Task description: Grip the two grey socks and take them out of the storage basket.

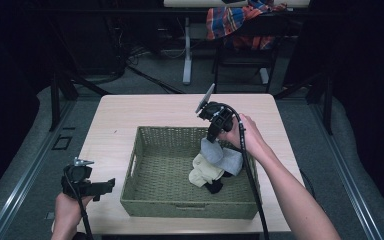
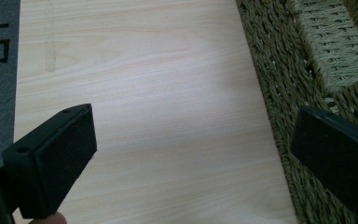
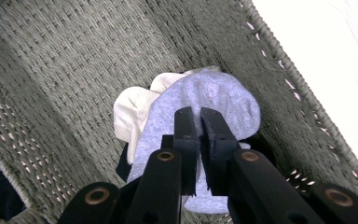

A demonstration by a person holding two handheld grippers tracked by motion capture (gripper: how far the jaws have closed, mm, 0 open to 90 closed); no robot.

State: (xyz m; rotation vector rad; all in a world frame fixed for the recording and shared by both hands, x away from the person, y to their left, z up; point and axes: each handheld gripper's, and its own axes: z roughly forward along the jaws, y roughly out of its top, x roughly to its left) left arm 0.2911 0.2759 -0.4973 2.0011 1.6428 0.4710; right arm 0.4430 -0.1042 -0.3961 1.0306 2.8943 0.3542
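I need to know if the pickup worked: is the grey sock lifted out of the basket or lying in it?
Partly lifted: the right tool is shut on the grey sock, which hangs over the basket.

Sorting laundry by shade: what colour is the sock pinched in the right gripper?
Light grey sock; the right gripper view shows it best.

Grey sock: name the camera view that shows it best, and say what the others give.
The right gripper view: the grey sock is seen close up, pinched between the right tool's shut jaws above the basket. The high view shows it smaller, hanging over a cream cloth. The left gripper view offers table and basket wall instead.
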